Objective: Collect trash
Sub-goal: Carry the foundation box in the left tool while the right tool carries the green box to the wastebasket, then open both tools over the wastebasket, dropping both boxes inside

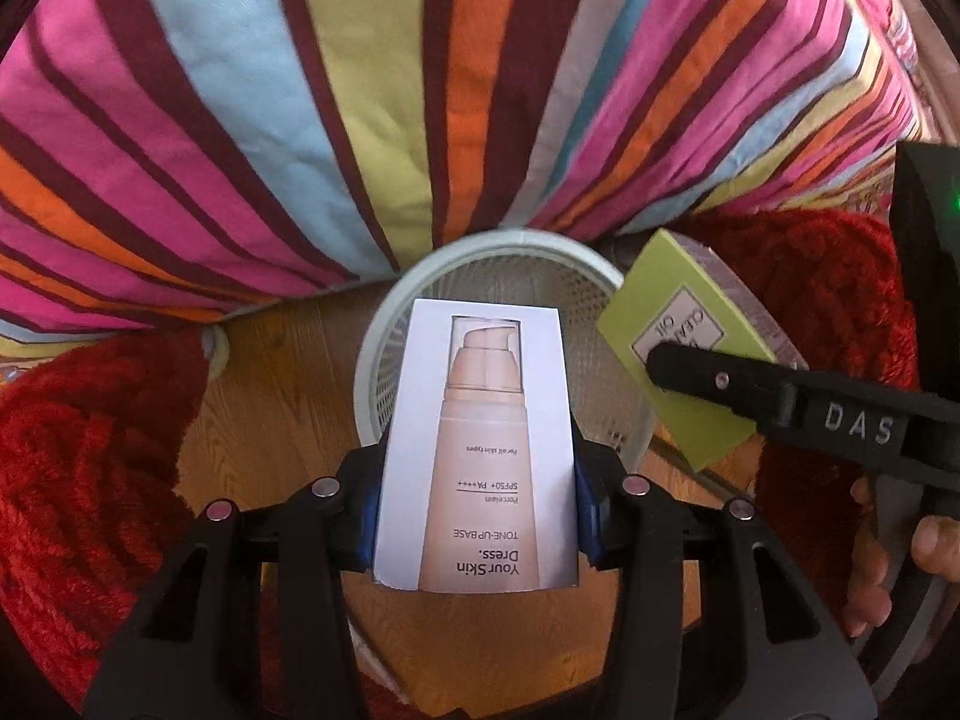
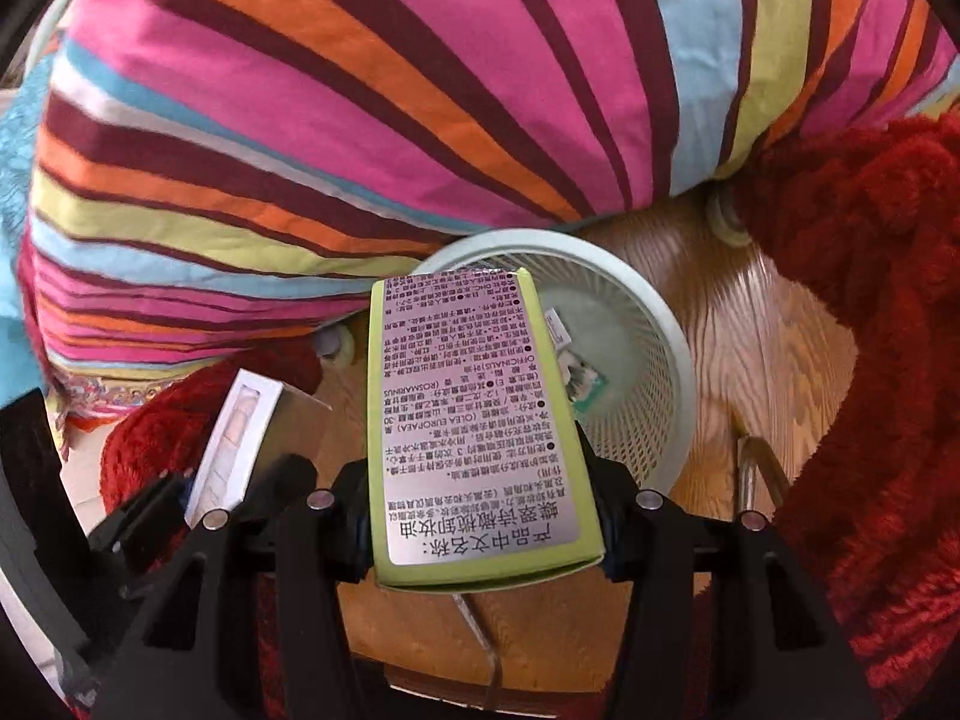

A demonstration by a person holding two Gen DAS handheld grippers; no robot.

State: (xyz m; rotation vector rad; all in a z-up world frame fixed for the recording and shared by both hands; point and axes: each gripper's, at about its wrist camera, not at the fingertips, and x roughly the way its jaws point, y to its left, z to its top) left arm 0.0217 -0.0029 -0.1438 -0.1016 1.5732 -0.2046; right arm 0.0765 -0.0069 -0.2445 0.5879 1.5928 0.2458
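Left claw (image 1: 477, 504) gripping white skin-base box (image 1: 474, 450), hovering above pale mesh bin (image 1: 384, 324). Right claw (image 2: 483, 525) clamping green cleansing-oil box (image 2: 474, 420), bin just beyond, scrap packet (image 2: 585, 381) lying inside. Striped bedding (image 1: 300, 120) farther out, red rug (image 2: 870, 360) flanking wooden floor (image 2: 762, 324).

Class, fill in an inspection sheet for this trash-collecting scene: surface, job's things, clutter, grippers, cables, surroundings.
Surface: wooden floor.
Job's things: white box and green box, both above the mesh bin; the bin already holds a small wrapper.
Clutter: nothing seen.
Grippers: left gripper shut on the white box; right gripper shut on the green box.
Cables: nothing seen.
Surroundings: striped bedding, red rug.
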